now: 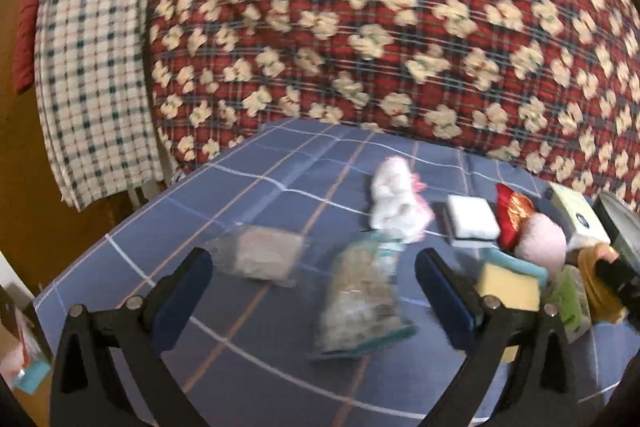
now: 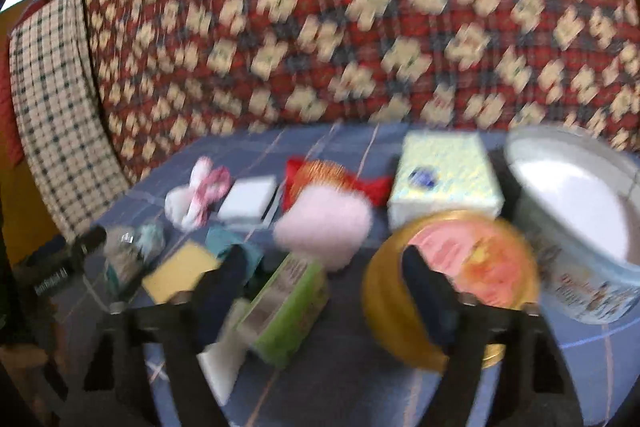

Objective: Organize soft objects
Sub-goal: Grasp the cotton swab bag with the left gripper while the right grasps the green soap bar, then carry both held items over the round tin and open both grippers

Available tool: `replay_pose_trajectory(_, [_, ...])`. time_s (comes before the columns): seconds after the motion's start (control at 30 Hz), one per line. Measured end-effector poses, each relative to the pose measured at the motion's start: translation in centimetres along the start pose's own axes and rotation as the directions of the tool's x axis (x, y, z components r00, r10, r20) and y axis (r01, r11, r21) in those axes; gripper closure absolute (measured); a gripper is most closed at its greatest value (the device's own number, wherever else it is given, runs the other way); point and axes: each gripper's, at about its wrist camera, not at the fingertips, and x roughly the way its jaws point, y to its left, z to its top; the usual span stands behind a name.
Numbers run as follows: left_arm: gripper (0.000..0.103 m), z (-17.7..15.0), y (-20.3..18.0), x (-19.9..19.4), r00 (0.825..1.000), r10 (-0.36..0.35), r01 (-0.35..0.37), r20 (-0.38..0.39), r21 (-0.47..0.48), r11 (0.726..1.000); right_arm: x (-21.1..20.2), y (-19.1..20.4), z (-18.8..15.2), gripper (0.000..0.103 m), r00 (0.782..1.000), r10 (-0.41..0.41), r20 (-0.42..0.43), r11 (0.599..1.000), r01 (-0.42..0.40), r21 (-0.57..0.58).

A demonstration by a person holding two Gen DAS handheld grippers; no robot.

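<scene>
Leftmost, the left gripper (image 1: 314,279) gapes wide and empty above a clear packet (image 1: 360,303) on the blue checked worktop (image 1: 248,347). Further right lie a white-pink sock (image 1: 396,203), white sponge (image 1: 472,219) and pink puff (image 2: 324,223). Rightmost, the right gripper (image 2: 324,287) stands spread, holding nothing, near a green box (image 2: 288,311).

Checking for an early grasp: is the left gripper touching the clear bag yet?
Apart. In the left wrist view the left gripper is open, and blue cloth shows between each fingertip and the clear bag.
</scene>
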Motion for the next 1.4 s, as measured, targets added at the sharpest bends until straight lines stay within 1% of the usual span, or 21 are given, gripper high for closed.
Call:
replay_pose_trajectory(0.07, [0.000,0.1,1.0,0.2,1.000,0.007,-0.007,-0.006,-0.018,1.000,0.3,0.9,0.0,0.032,1.000,-0.007,-0.006,1.000,0.007,-0.022])
replay_pose_trajectory(0.13, [0.001,0.1,1.6,0.3,1.000,0.026,-0.027,-0.006,-0.016,1.000,0.9,1.3,0.0,0.032,0.999,0.026,-0.041,1.000,-0.026,-0.010])
replay_pose_trajectory(0.27, [0.001,0.1,1.3,0.6,0.999,0.031,-0.030,-0.018,0.027,0.999,1.9,2.2,-0.5,0.032,0.995,0.019,-0.095,0.999,-0.021,-0.028])
replay_pose_trajectory(0.3, [0.001,0.0,1.0,0.7,0.999,0.024,-0.023,-0.028,0.046,0.999,2.2,2.0,-0.6,0.038,0.993,0.021,-0.114,0.999,-0.024,-0.021])
replay_pose_trajectory(0.33, [0.001,0.0,0.7,0.8,0.999,0.016,-0.014,-0.034,0.062,0.998,2.4,1.8,-0.7,0.051,0.990,0.026,-0.137,1.000,-0.028,-0.013])
replay_pose_trajectory(0.37, [0.001,0.0,0.2,1.0,0.999,0.008,-0.004,-0.041,0.084,0.996,2.7,1.5,-0.9,0.054,0.985,0.040,-0.165,0.999,-0.040,0.003])
replay_pose_trajectory(0.47, [0.001,0.0,-0.9,1.9,0.996,-0.029,0.039,-0.085,0.113,0.993,2.4,0.6,-1.1,0.060,0.981,0.086,-0.176,0.996,-0.079,0.045])
replay_pose_trajectory(0.53, [0.001,0.1,-1.4,2.7,0.991,-0.053,0.066,-0.122,0.107,0.992,1.9,0.4,-1.1,0.068,0.980,0.098,-0.175,0.995,-0.092,0.043])
replay_pose_trajectory(0.6, [0.001,0.1,-1.8,3.6,0.984,-0.069,0.085,-0.162,0.090,0.992,1.4,0.2,-1.3,0.073,0.975,0.143,-0.170,0.989,-0.134,0.065])
replay_pose_trajectory(0.63, [0.005,0.0,-2.0,4.1,0.980,-0.079,0.095,-0.180,0.083,0.992,1.0,0.0,-1.6,0.073,0.972,0.166,-0.166,0.985,-0.155,0.077])
replay_pose_trajectory(0.67, [0.016,0.0,-2.1,4.4,0.977,-0.090,0.106,-0.195,0.076,0.991,0.7,0.0,-1.7,0.073,0.971,0.175,-0.161,0.983,-0.163,0.083])
replay_pose_trajectory(0.7, [0.023,0.0,-2.2,4.7,0.972,-0.105,0.121,-0.209,0.065,0.991,0.5,-0.1,-1.9,0.073,0.971,0.182,-0.154,0.982,-0.171,0.083])
replay_pose_trajectory(0.73, [0.036,-0.1,-2.2,4.9,0.968,-0.116,0.132,-0.223,0.055,0.990,0.2,-0.2,-2.2,0.074,0.970,0.191,-0.149,0.980,-0.180,0.084])
replay_pose_trajectory(0.77, [0.045,-0.2,-2.2,5.2,0.961,-0.132,0.145,-0.241,0.039,0.989,-0.1,-0.3,-2.5,0.074,0.969,0.204,-0.141,0.977,-0.193,0.090])
replay_pose_trajectory(0.8, [0.048,-0.3,-2.1,5.4,0.956,-0.150,0.161,-0.252,0.026,0.987,-0.3,-0.5,-2.7,0.074,0.967,0.216,-0.131,0.974,-0.205,0.097])
replay_pose_trajectory(0.83, [0.057,-0.4,-2.0,5.5,0.953,-0.164,0.174,-0.257,0.018,0.985,-0.6,-0.7,-2.9,0.074,0.966,0.228,-0.119,0.971,-0.216,0.102])
replay_pose_trajectory(0.87, [0.060,-0.4,-2.0,5.4,0.947,-0.187,0.195,-0.260,0.005,0.981,-1.0,-0.9,-3.0,0.074,0.966,0.237,-0.108,0.968,-0.226,0.108])
replay_pose_trajectory(1.03, [0.064,-0.3,-1.8,4.5,0.947,-0.223,0.226,-0.232,-0.013,0.974,-3.1,-1.9,-3.3,0.074,0.955,0.293,-0.044,0.950,-0.286,0.125])
replay_pose_trajectory(1.23, [0.065,-0.3,-2.4,2.3,0.946,-0.285,0.281,-0.154,-0.044,0.959,-6.0,-3.1,-3.1,0.074,0.946,0.322,0.033,0.937,-0.323,0.135])
replay_pose_trajectory(1.33, [0.065,0.2,-3.6,0.7,0.937,-0.336,0.335,-0.094,-0.025,0.942,-8.0,-3.9,-2.4,0.074,0.948,0.302,0.098,0.943,-0.312,0.119])
replay_pose_trajectory(1.4, [0.065,0.7,-4.5,-0.6,0.928,-0.368,0.369,-0.053,-0.004,0.930,-9.8,-4.8,-1.5,0.074,0.954,0.249,0.170,0.959,-0.267,0.096])
